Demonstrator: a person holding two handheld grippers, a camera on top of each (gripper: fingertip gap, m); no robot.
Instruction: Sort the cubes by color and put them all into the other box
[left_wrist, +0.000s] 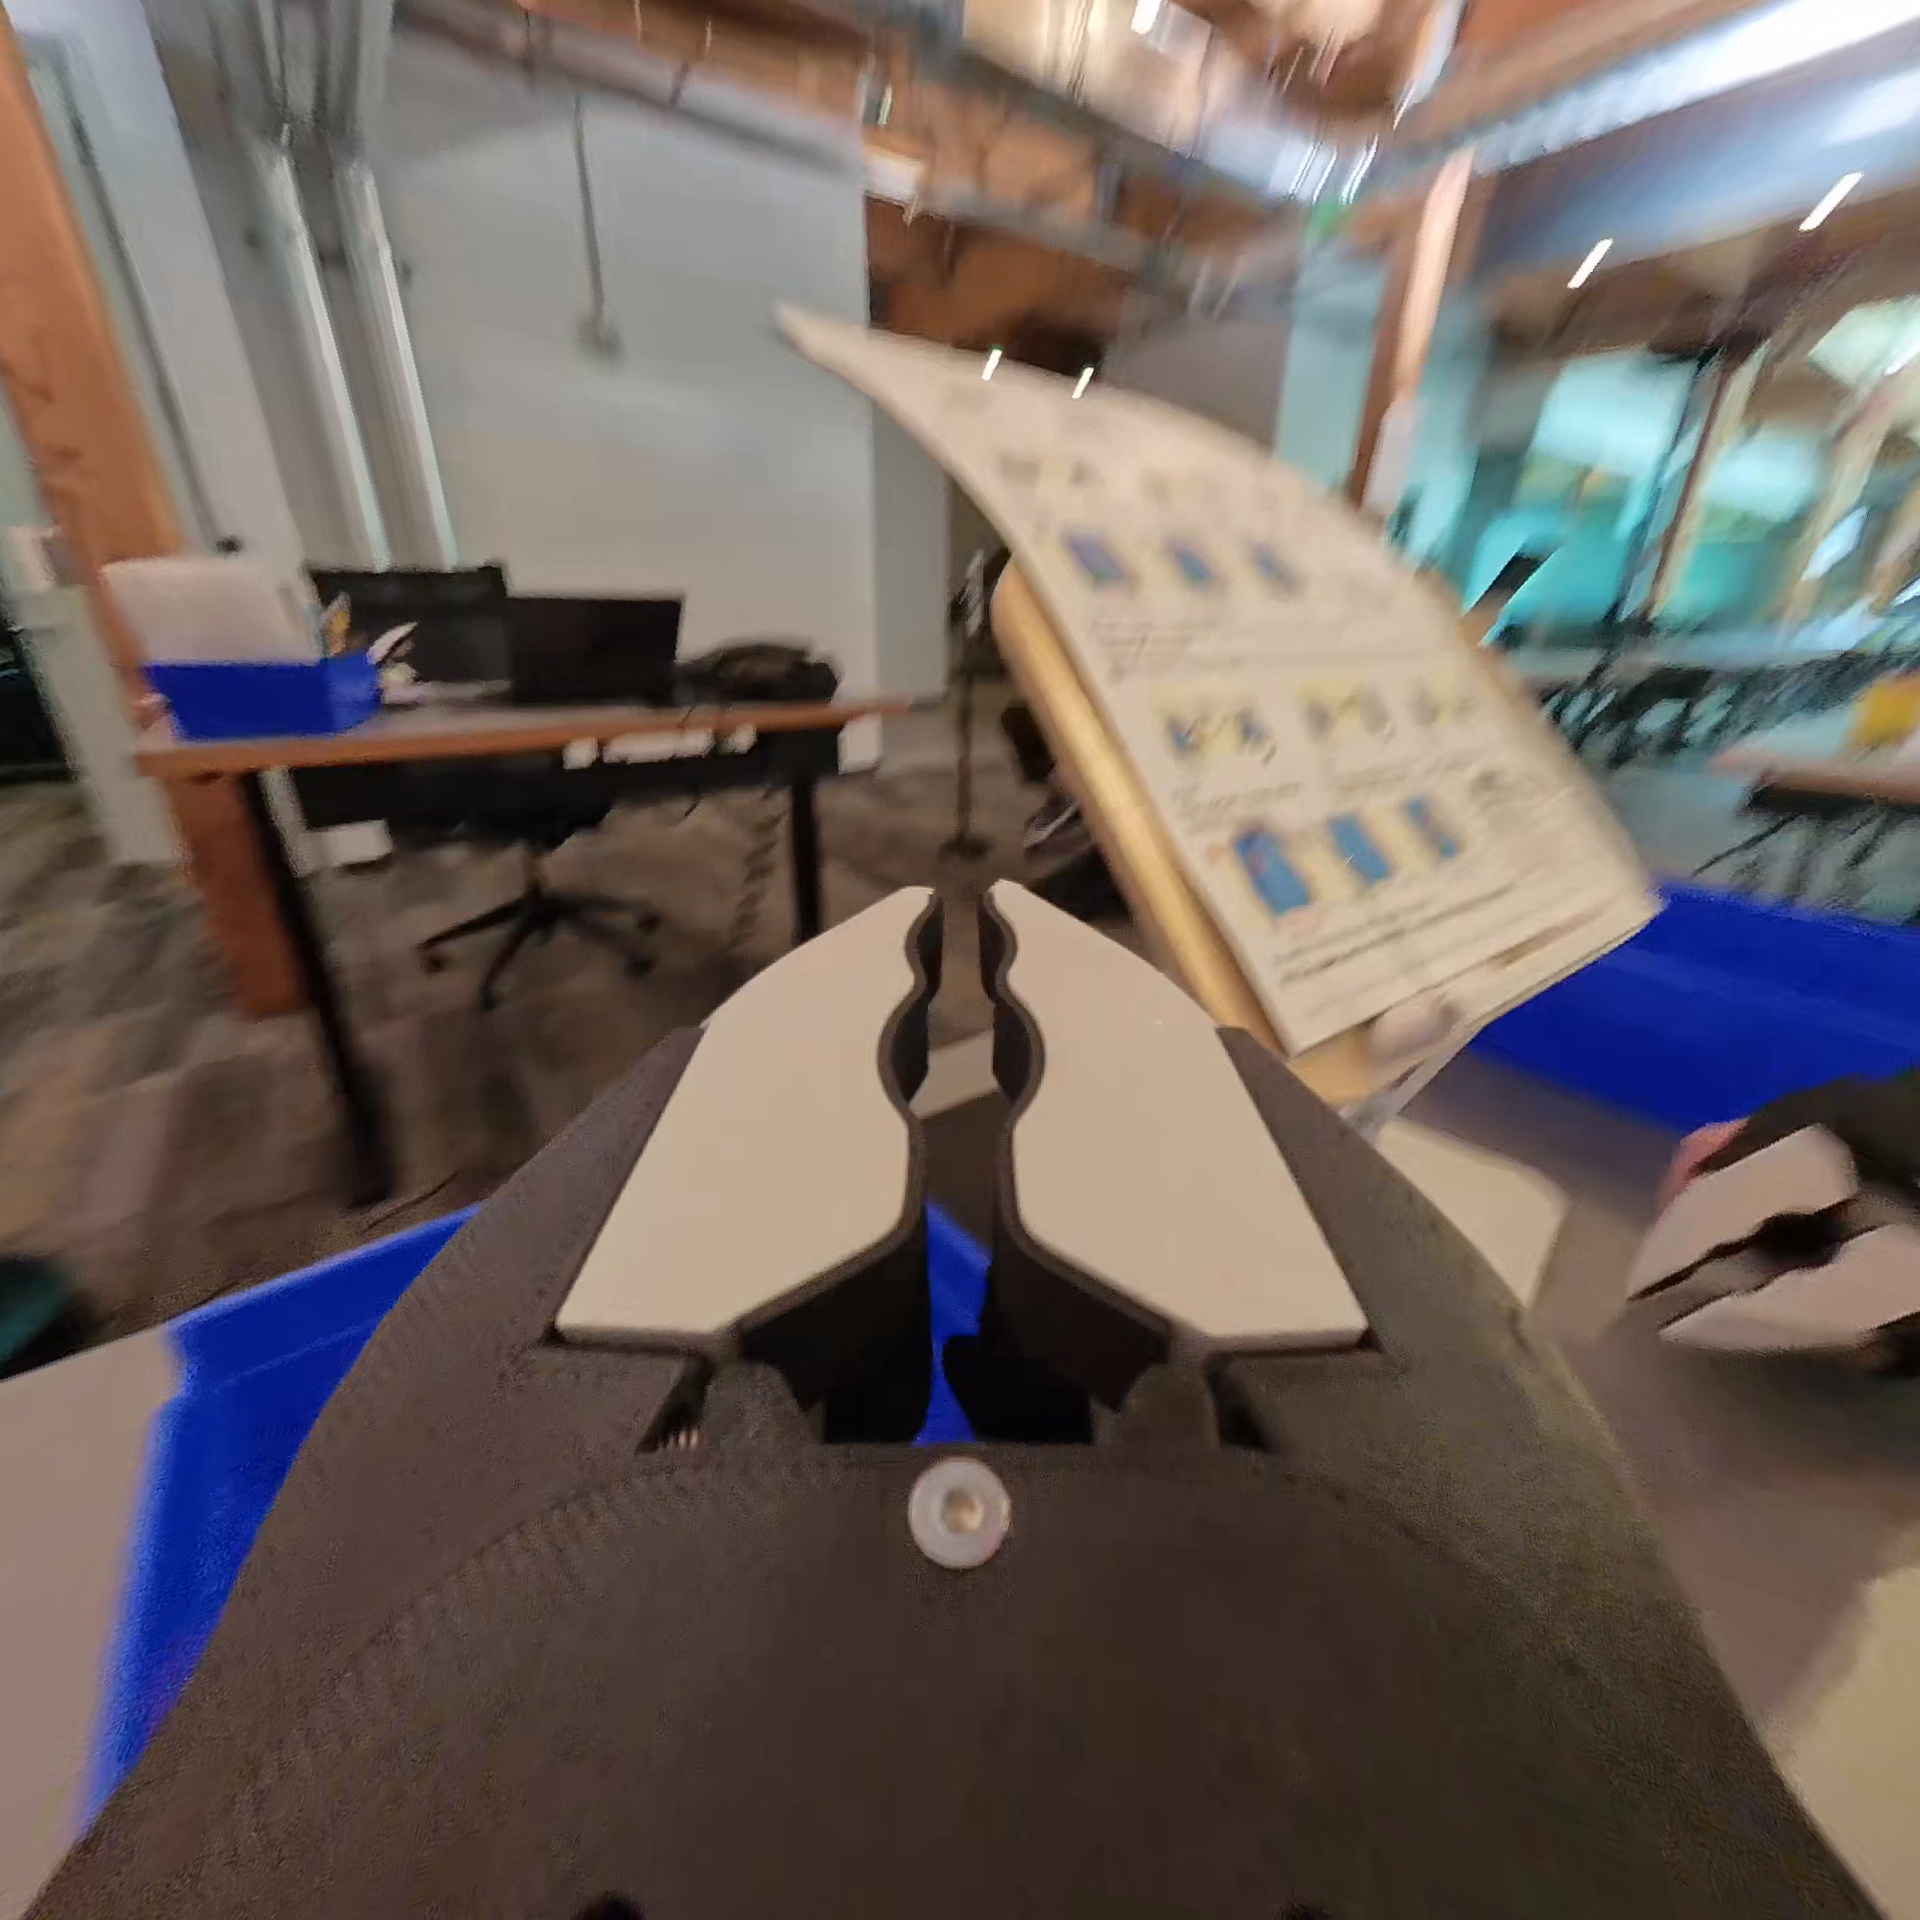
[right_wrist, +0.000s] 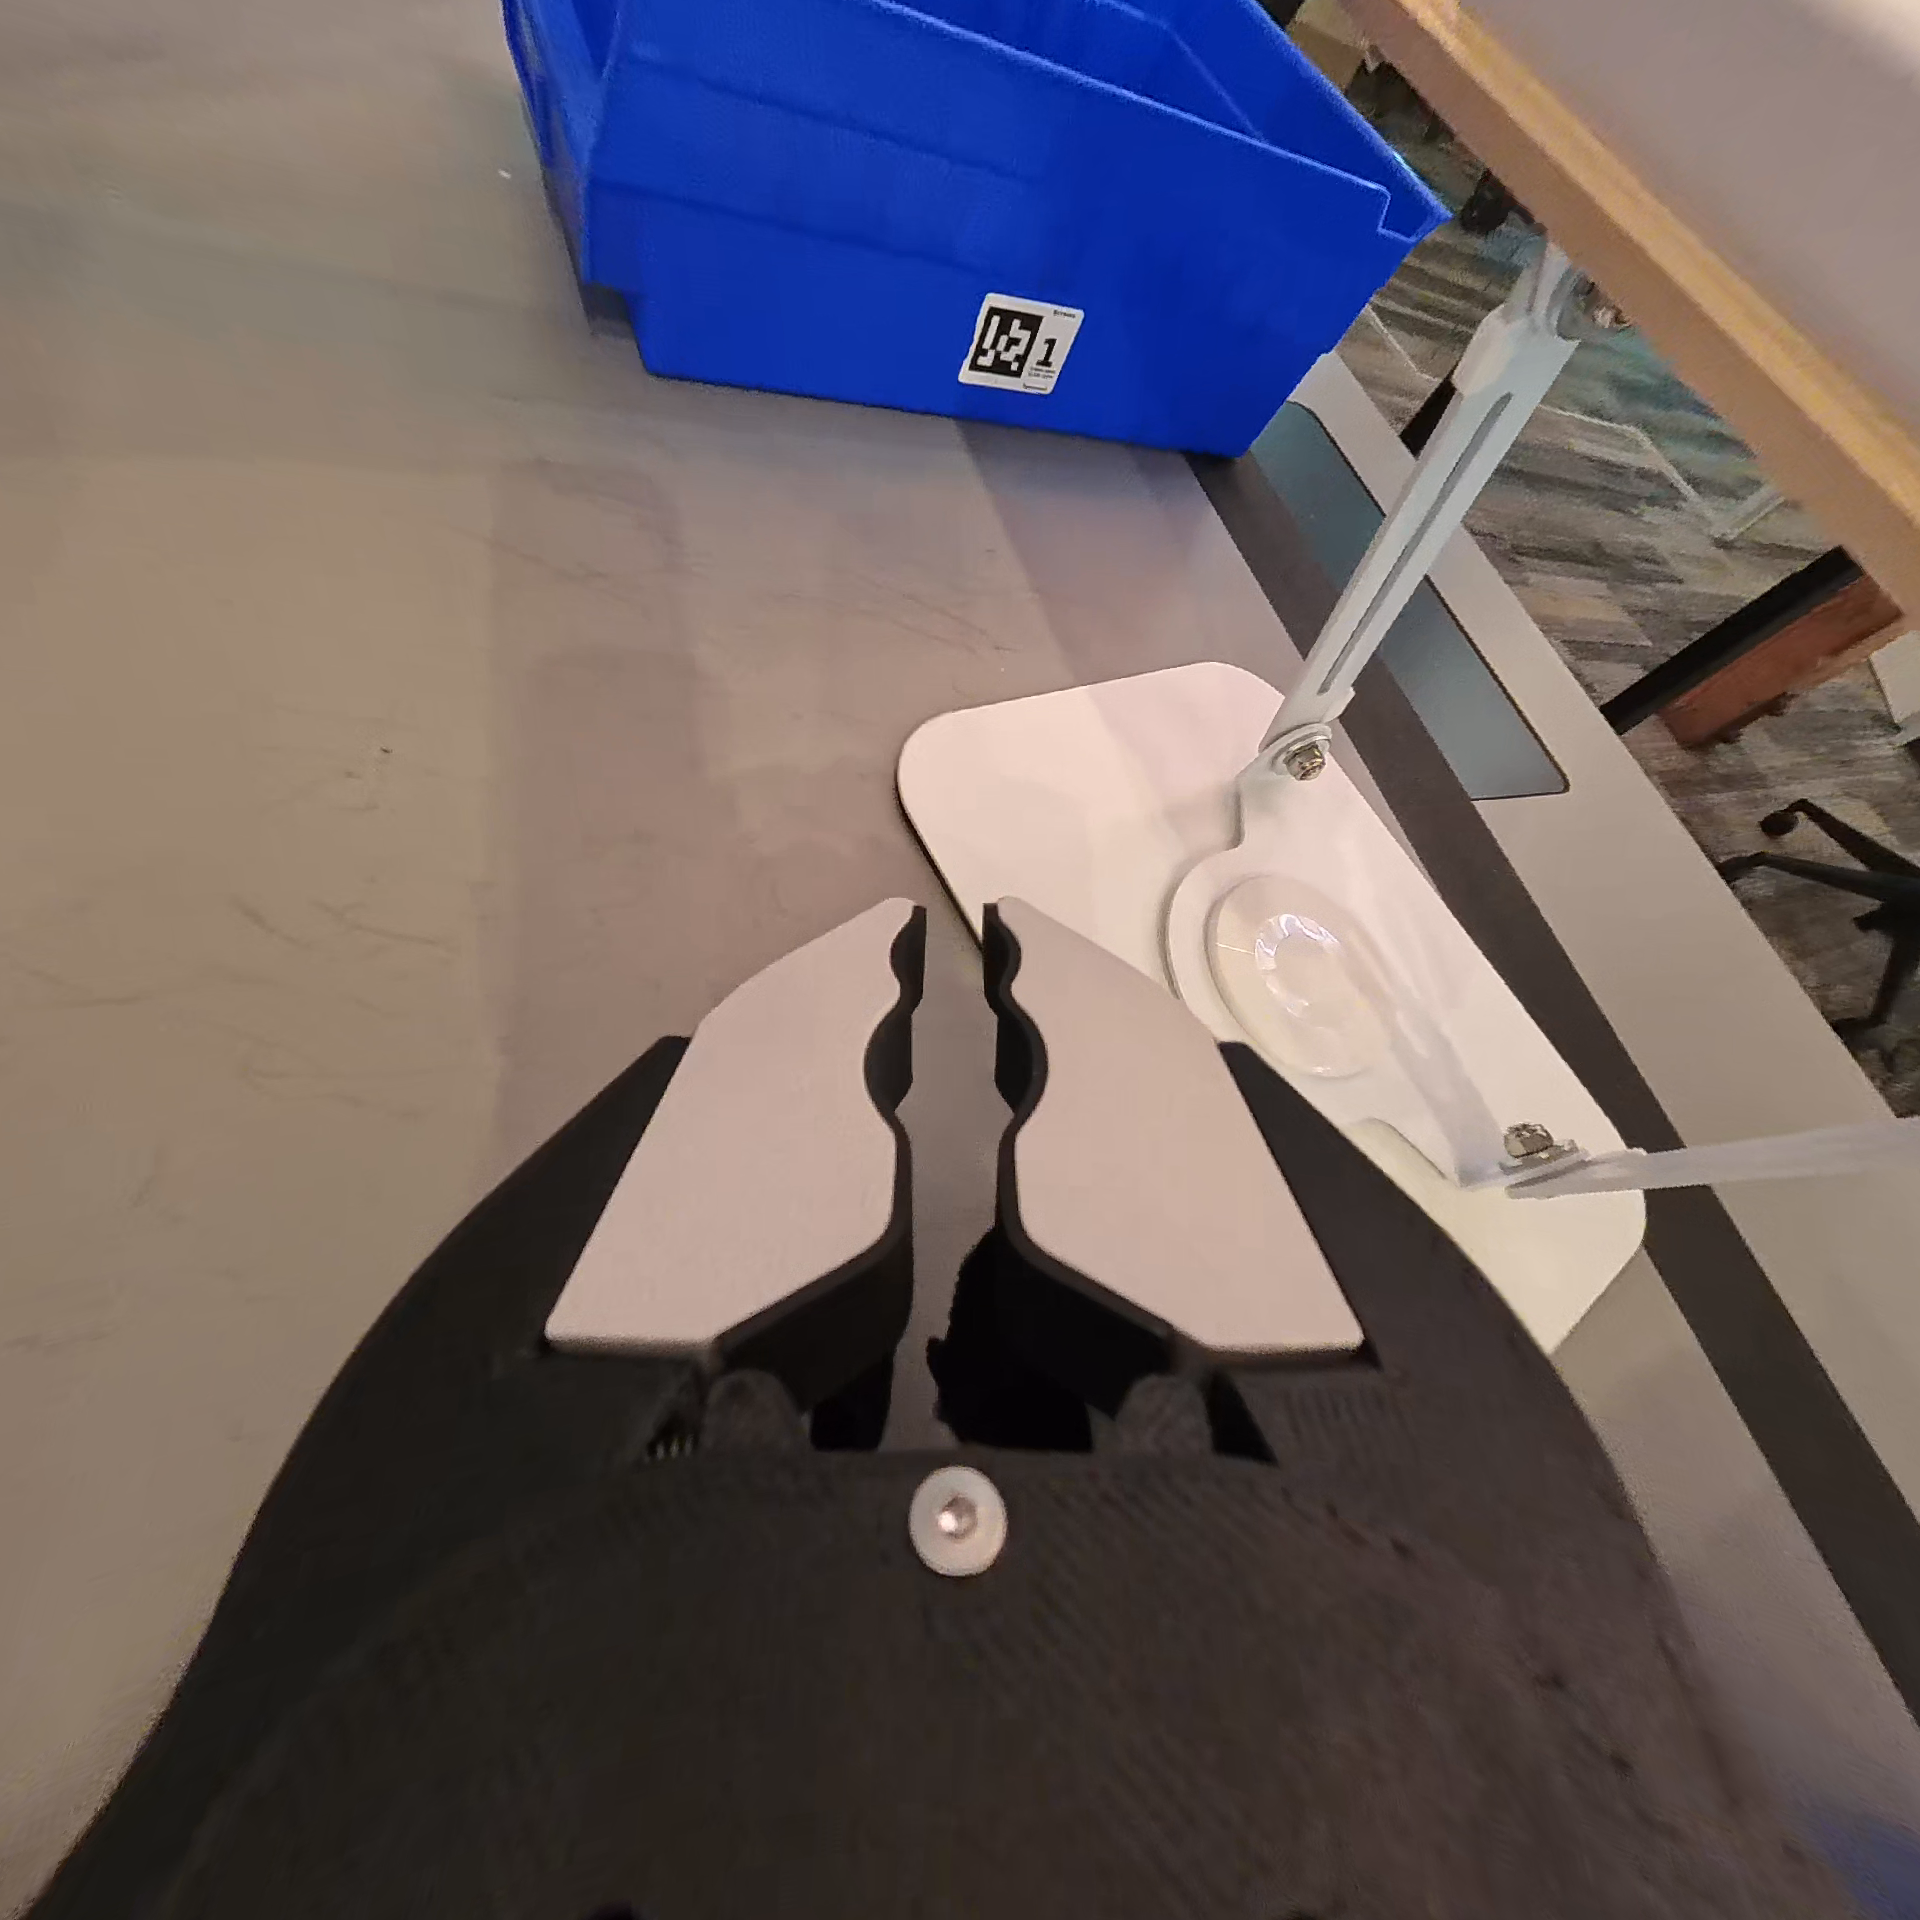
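Blue box (right_wrist: 935, 208) is seen on the grey surface (right_wrist: 416, 623); no cubes are visible, so progress cannot be judged. Left claw (left_wrist: 961, 914) and right claw (right_wrist: 954, 925) are narrowly parted, nothing grasped

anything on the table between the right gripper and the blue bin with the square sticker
Nothing visible. From the right gripper, empty with its jaws a little apart, bare grey table runs up to the blue bin. The white stand base lies off to the right of that line. No cubes show.
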